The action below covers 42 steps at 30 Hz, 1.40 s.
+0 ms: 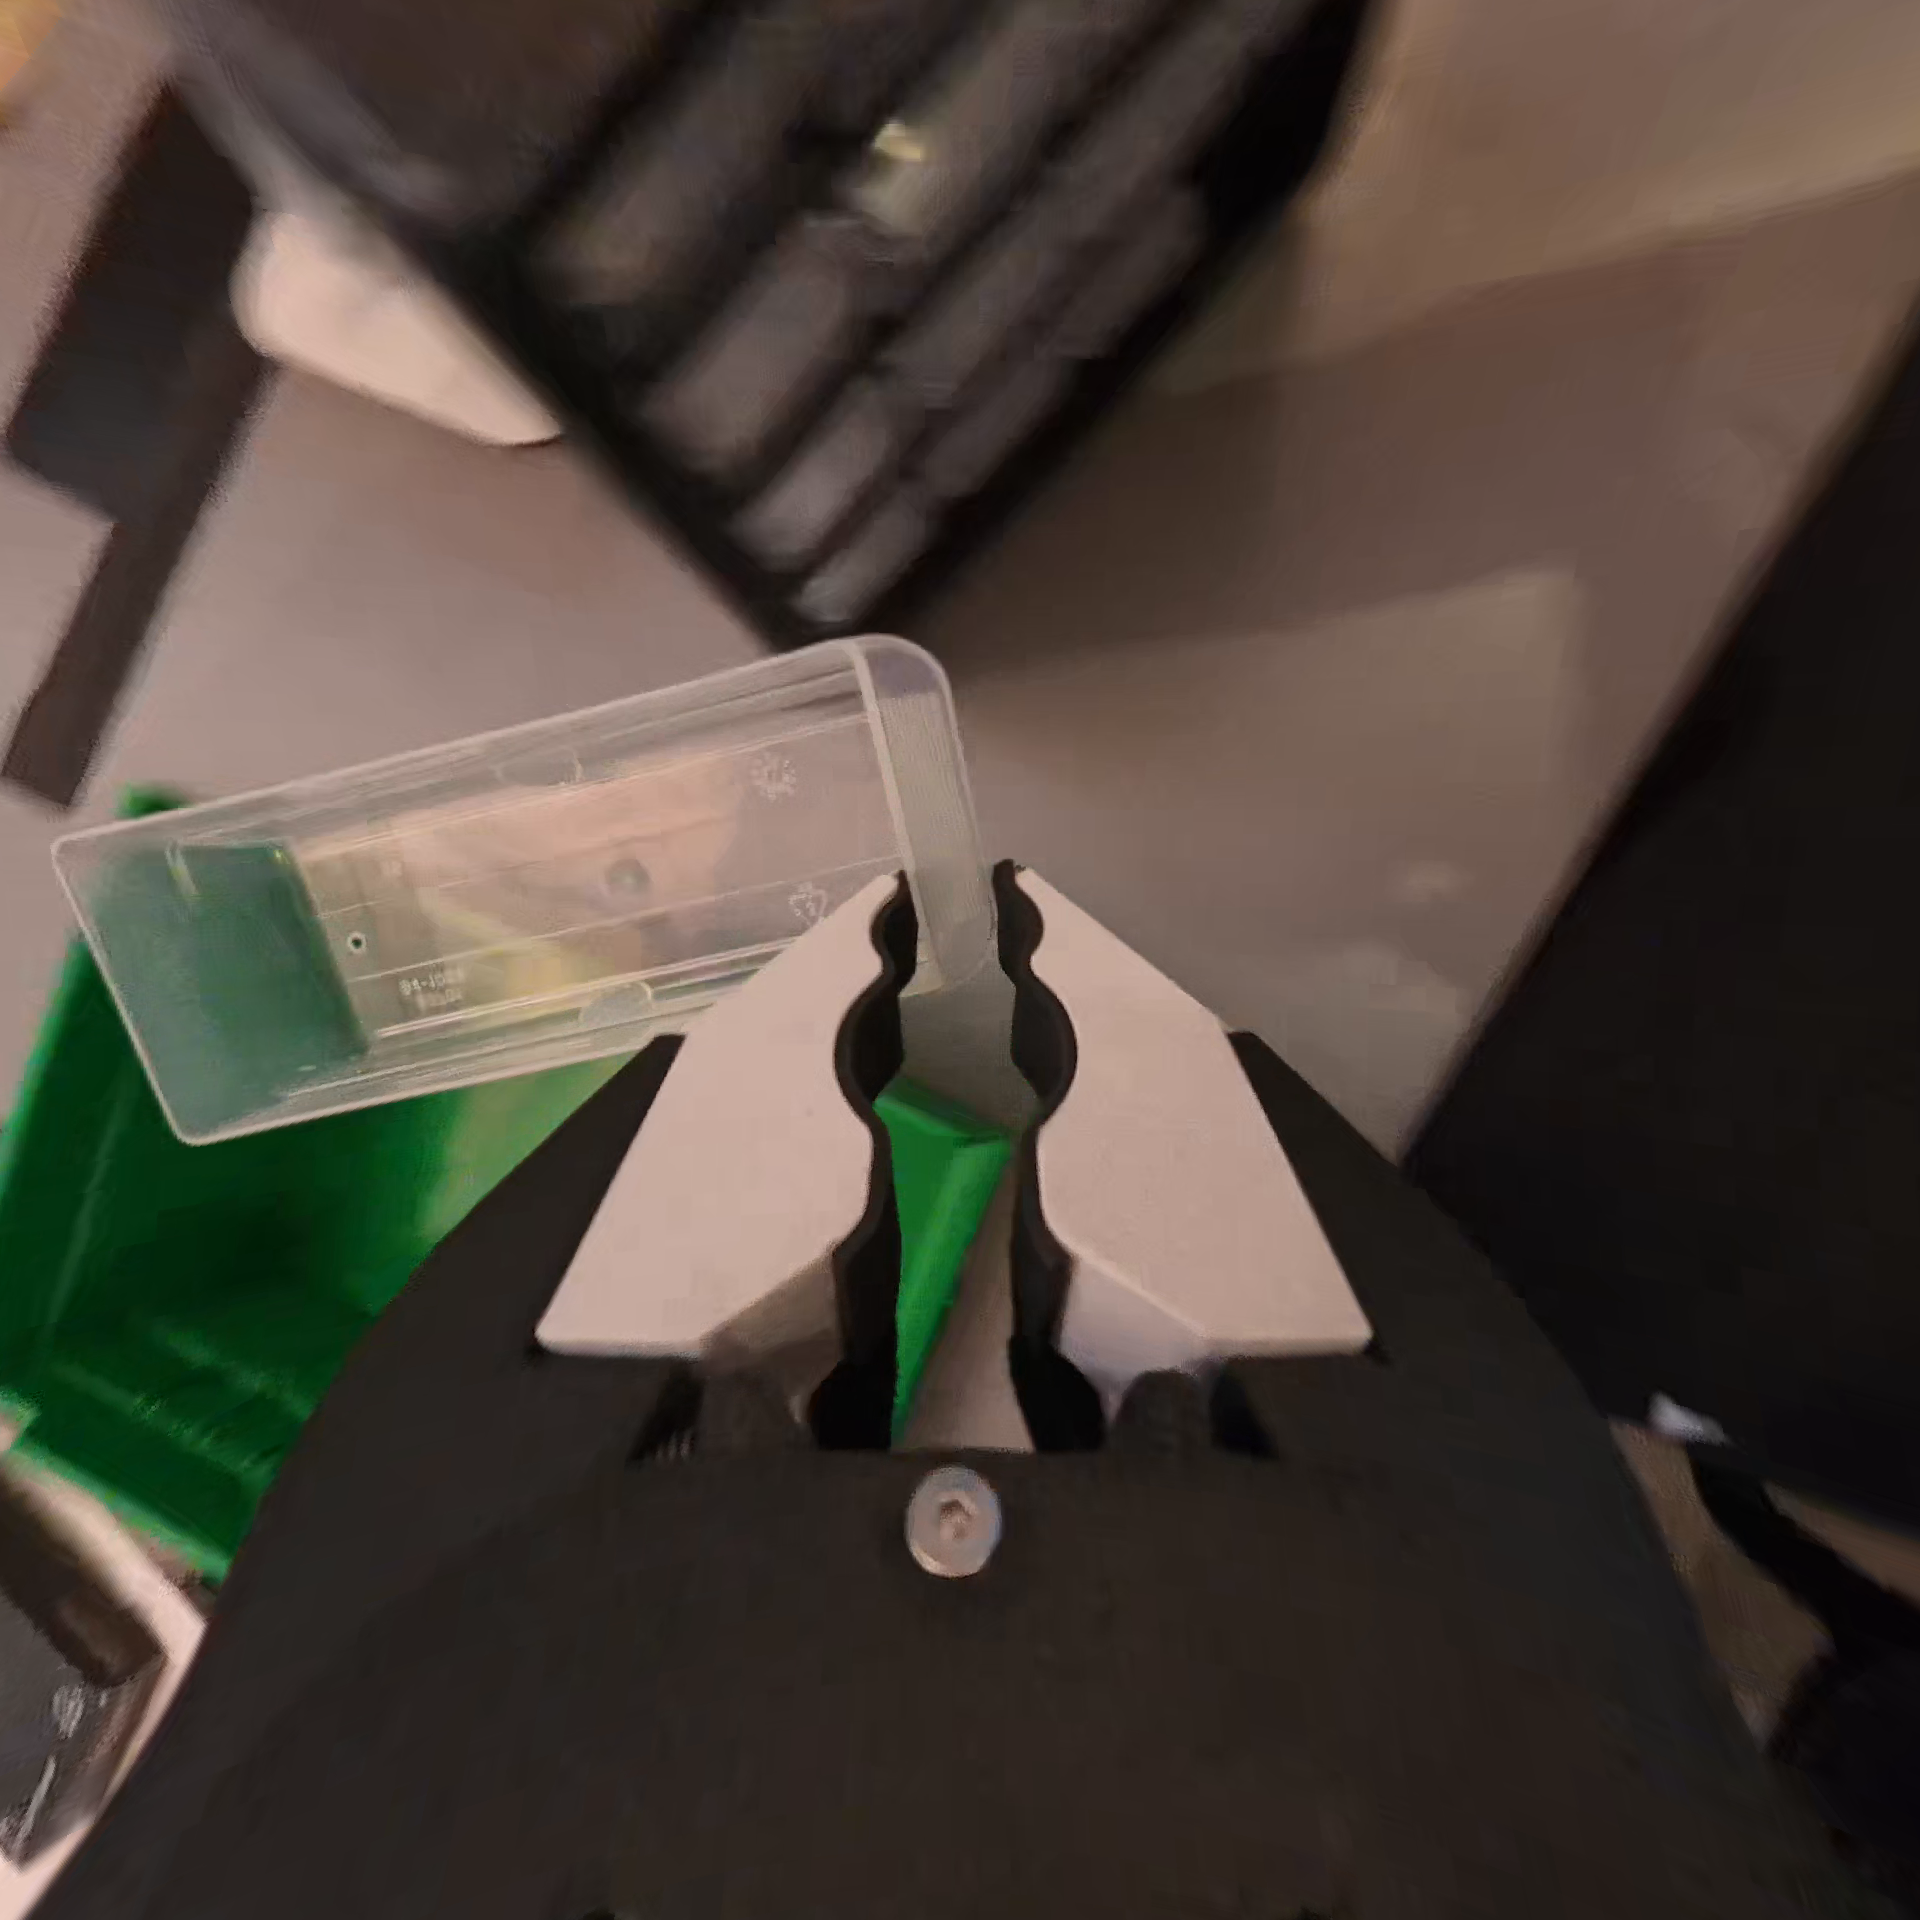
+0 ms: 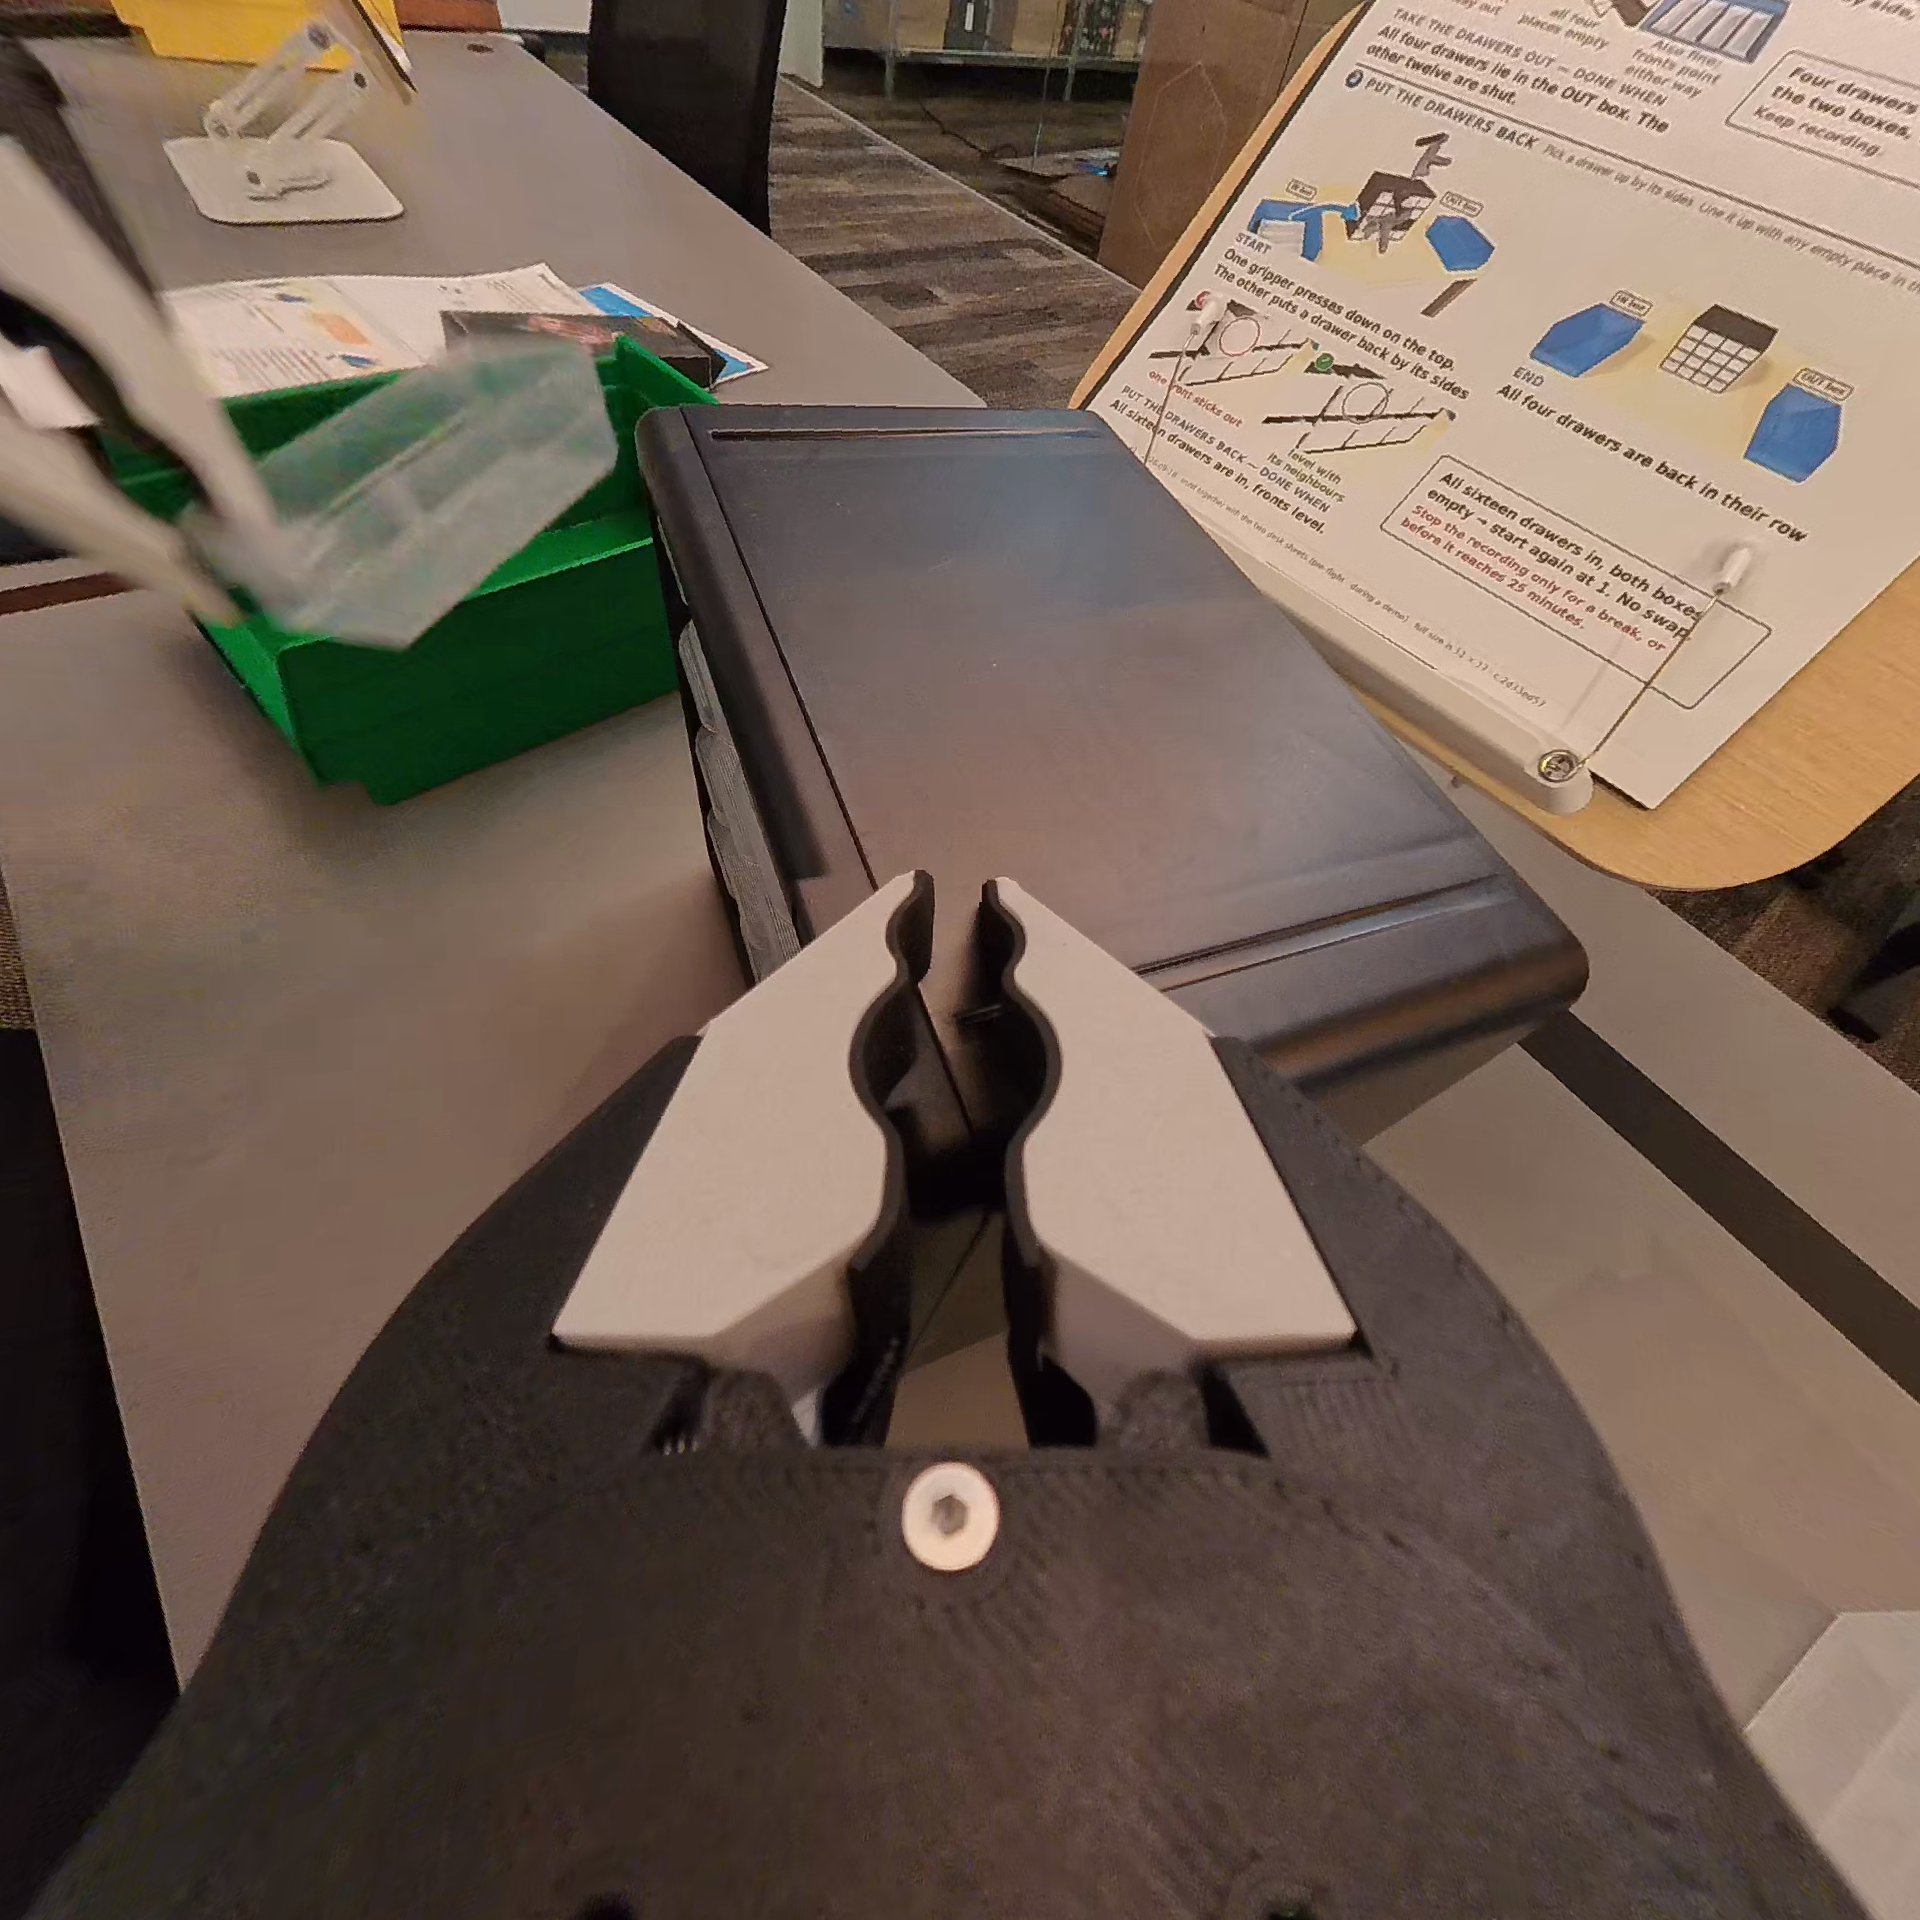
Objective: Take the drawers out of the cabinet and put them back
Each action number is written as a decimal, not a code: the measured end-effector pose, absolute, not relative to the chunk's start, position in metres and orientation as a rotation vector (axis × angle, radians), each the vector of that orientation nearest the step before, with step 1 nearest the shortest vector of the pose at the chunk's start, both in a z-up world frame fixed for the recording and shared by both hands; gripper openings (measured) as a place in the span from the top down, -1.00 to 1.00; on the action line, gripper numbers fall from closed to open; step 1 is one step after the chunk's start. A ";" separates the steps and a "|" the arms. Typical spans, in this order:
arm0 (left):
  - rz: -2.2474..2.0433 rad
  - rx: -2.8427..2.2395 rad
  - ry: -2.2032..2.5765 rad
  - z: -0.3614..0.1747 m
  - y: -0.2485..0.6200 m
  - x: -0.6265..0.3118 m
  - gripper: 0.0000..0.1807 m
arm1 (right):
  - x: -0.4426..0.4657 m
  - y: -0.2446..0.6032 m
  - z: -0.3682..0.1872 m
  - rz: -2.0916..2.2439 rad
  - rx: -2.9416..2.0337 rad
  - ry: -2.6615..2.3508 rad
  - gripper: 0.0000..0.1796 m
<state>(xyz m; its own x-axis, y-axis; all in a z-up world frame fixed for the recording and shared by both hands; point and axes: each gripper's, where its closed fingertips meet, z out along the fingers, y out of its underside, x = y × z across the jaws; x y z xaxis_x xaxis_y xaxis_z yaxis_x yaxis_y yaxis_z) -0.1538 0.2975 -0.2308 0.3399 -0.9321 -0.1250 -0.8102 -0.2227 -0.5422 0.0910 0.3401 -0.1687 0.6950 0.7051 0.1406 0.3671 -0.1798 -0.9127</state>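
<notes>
My left gripper (image 1: pixel 951 883) is shut on the front tab of a clear plastic drawer (image 1: pixel 499 894) and holds it in the air above the green box (image 1: pixel 208 1247). The drawer looks empty. The black cabinet (image 1: pixel 831 312) with its rows of drawer fronts is blurred behind it. In the right wrist view my right gripper (image 2: pixel 956 894) is shut and empty, its tips against the near edge of the cabinet's flat top (image 2: pixel 1039 675). The left gripper (image 2: pixel 197 540) and the drawer (image 2: pixel 436 488) show blurred at the left, over the green box (image 2: pixel 488 665).
A grey table (image 2: pixel 312 987) carries everything. An instruction sheet on a wooden board (image 2: pixel 1558 416) leans at the right of the cabinet. Papers (image 2: pixel 343 322) and a clear stand (image 2: pixel 281 156) lie behind the green box. A black chair back (image 2: pixel 686 94) stands beyond the table.
</notes>
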 end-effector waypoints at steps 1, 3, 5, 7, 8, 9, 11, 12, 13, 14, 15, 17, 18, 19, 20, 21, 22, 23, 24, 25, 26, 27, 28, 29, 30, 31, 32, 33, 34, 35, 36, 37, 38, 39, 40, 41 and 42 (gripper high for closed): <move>-0.316 -2.074 1.625 -0.238 0.274 -0.144 0.85 | 0.091 0.340 -0.169 0.380 -1.793 -0.851 0.92; -0.320 -2.044 1.791 -0.254 0.232 -0.125 0.85 | 0.091 0.340 -0.169 0.381 -1.794 -0.851 0.92; -0.408 -1.976 1.937 -0.272 0.190 -0.097 0.86 | 0.091 0.340 -0.169 0.380 -1.794 -0.852 0.92; -0.410 -1.919 2.081 -0.296 0.161 -0.078 0.86 | 0.091 0.340 -0.169 0.379 -1.793 -0.851 0.92; -0.413 -1.886 2.146 -0.307 0.150 -0.069 0.86 | 0.091 0.340 -0.169 0.378 -1.794 -0.851 0.92; -0.405 -1.853 2.194 -0.317 0.143 -0.060 0.86 | 0.091 0.340 -0.169 0.377 -1.793 -0.851 0.92; -0.419 -1.793 2.273 -0.331 0.132 -0.043 0.86 | 0.091 0.340 -0.169 0.376 -1.793 -0.851 0.92; -0.406 -1.761 2.306 -0.338 0.131 -0.036 0.86 | 0.091 0.340 -0.169 0.376 -1.794 -0.851 0.92; -0.384 -1.736 2.337 -0.345 0.131 -0.031 0.86 | 0.091 0.340 -0.169 0.376 -1.793 -0.851 0.92; -0.373 -1.729 2.371 -0.351 0.131 -0.028 0.86 | 0.091 0.340 -0.169 0.376 -1.793 -0.851 0.92; -0.327 -1.737 2.400 -0.358 0.134 -0.029 0.86 | 0.091 0.340 -0.169 0.376 -1.793 -0.851 0.92; -0.141 -1.709 2.430 -0.371 0.150 -0.037 0.84 | 0.091 0.340 -0.169 0.377 -1.792 -0.852 0.92; -0.109 -1.710 2.427 -0.375 0.154 -0.042 0.80 | 0.091 0.340 -0.169 0.377 -1.792 -0.852 0.92; -0.119 -1.742 2.394 -0.377 0.157 -0.045 0.72 | 0.091 0.340 -0.169 0.377 -1.791 -0.852 0.92; -0.141 -1.775 2.354 -0.376 0.160 -0.048 0.63 | 0.091 0.340 -0.169 0.377 -1.790 -0.853 0.92; -0.150 -1.799 2.317 -0.374 0.162 -0.053 0.57 | 0.091 0.340 -0.169 0.377 -1.789 -0.853 0.92; -0.133 -1.832 2.264 -0.371 0.166 -0.059 0.50 | 0.091 0.340 -0.169 0.377 -1.788 -0.853 0.92; -0.124 -1.890 2.184 -0.367 0.172 -0.063 0.38 | 0.091 0.341 -0.169 0.377 -1.787 -0.853 0.92; -0.159 -1.960 2.083 -0.363 0.174 -0.065 0.21 | 0.091 0.341 -0.169 0.376 -1.787 -0.853 0.92; -0.228 -2.029 1.975 -0.358 0.174 -0.063 0.10 | 0.091 0.341 -0.169 0.376 -1.786 -0.854 0.92; -0.294 -2.087 1.861 -0.354 0.174 -0.060 0.02 | 0.091 0.341 -0.168 0.376 -1.786 -0.853 0.92; -0.325 -2.133 1.757 -0.352 0.176 -0.057 -0.09 | 0.091 0.341 -0.169 0.376 -1.785 -0.853 0.92; -0.306 -2.164 1.686 -0.354 0.181 -0.058 -0.22 | 0.091 0.341 -0.168 0.375 -1.784 -0.853 0.92; -0.245 -2.180 1.655 -0.359 0.188 -0.062 -0.30 | 0.091 0.341 -0.169 0.374 -1.784 -0.853 0.92; -0.160 -2.189 1.640 -0.365 0.198 -0.069 -0.38 | 0.091 0.341 -0.168 0.373 -1.783 -0.853 0.92; -0.123 -2.194 1.642 -0.370 0.205 -0.073 -0.47 | 0.091 0.341 -0.169 0.372 -1.782 -0.853 0.92; -0.137 -2.194 1.658 -0.373 0.208 -0.072 -0.49 | 0.091 0.341 -0.169 0.370 -1.781 -0.852 0.92; -0.141 -2.181 1.671 -0.374 0.213 -0.072 -0.50 | 0.092 0.341 -0.169 0.370 -1.781 -0.851 0.92; -0.132 -2.163 1.693 -0.377 0.220 -0.073 -0.50 | 0.092 0.340 -0.169 0.372 -1.781 -0.851 0.92; -0.151 -2.158 1.733 -0.381 0.222 -0.074 -0.49 | 0.092 0.341 -0.169 0.374 -1.782 -0.850 0.92; -0.206 -2.183 1.785 -0.388 0.219 -0.076 -0.37 | 0.092 0.341 -0.169 0.375 -1.784 -0.851 0.92; -0.260 -2.220 1.825 -0.395 0.214 -0.078 -0.28 | 0.092 0.341 -0.169 0.377 -1.784 -0.851 0.92; -0.273 -2.238 1.830 -0.400 0.214 -0.079 -0.25 | 0.092 0.341 -0.169 0.378 -1.785 -0.851 0.92; -0.308 -2.232 1.808 -0.399 0.214 -0.076 -0.19 | 0.092 0.341 -0.169 0.379 -1.785 -0.852 0.92; -0.328 -2.218 1.795 -0.397 0.215 -0.074 0.01 | 0.092 0.341 -0.169 0.380 -1.786 -0.852 0.92; -0.364 -2.210 1.783 -0.393 0.213 -0.072 0.27 | 0.092 0.341 -0.169 0.381 -1.786 -0.852 0.92; -0.392 -2.206 1.749 -0.390 0.212 -0.067 0.27 | 0.092 0.341 -0.169 0.382 -1.786 -0.851 0.92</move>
<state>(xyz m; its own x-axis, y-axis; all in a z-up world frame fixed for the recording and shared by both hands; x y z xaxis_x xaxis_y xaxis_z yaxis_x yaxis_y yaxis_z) -0.0669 0.2120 -0.3895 0.2223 -0.9746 0.0283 -0.8934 -0.2152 -0.3943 0.0915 0.3410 -0.1687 0.6935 0.7065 0.1412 0.3641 -0.1746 -0.9149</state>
